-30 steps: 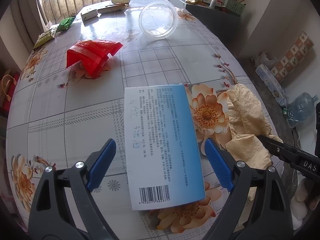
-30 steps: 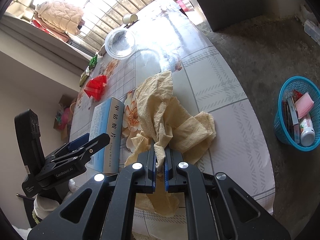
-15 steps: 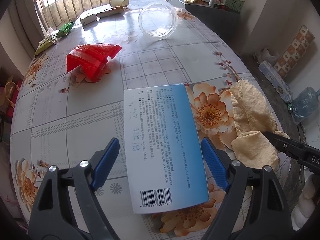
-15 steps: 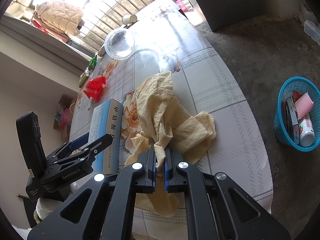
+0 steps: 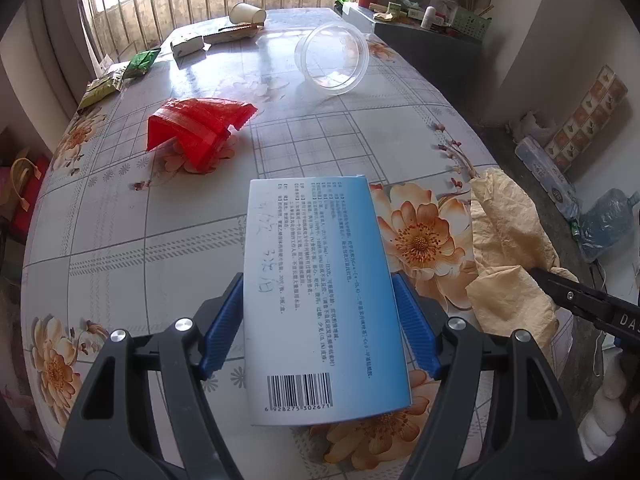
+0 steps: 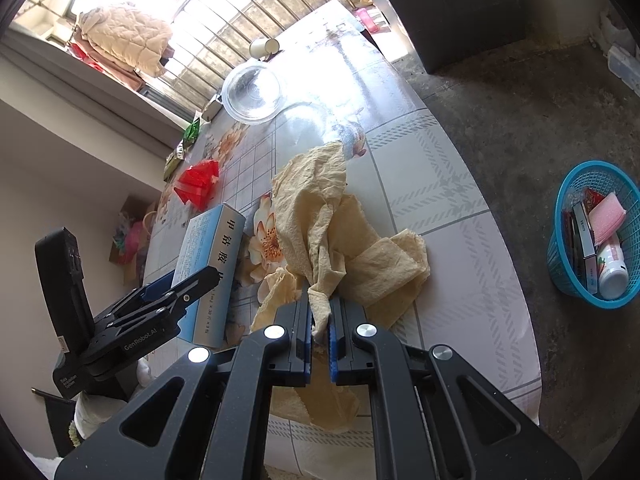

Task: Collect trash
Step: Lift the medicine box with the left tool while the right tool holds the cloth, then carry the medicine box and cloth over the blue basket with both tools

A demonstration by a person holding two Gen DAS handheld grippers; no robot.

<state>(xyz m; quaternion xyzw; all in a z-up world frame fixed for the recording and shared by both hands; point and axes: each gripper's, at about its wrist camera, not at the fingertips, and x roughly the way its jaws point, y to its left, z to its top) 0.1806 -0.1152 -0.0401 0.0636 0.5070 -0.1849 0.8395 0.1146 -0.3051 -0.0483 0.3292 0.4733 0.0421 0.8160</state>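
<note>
A blue and white medicine box [image 5: 320, 292] lies on the flowered table [image 5: 120, 224]. My left gripper [image 5: 320, 328] has its blue pads against both long sides of the box and is shut on it; it also shows in the right wrist view [image 6: 188, 284] beside the box [image 6: 212, 264]. My right gripper [image 6: 319, 336] is shut on a crumpled yellow cloth [image 6: 328, 232] that drapes over the table's near edge. The cloth also shows in the left wrist view [image 5: 508, 256]. A blue trash basket [image 6: 596, 236] stands on the floor to the right.
On the table lie a red plastic wrapper [image 5: 196, 128], a clear plastic tub [image 5: 332, 60] on its side, a paper cup [image 5: 246, 14], a small carton [image 5: 186, 45] and green packets [image 5: 136, 64]. The basket holds several items. A dark cabinet [image 6: 448, 12] stands beyond the table.
My left gripper has closed in from wide open until its pads touch the box's sides. The right gripper has kept its hold on the cloth and has not moved.
</note>
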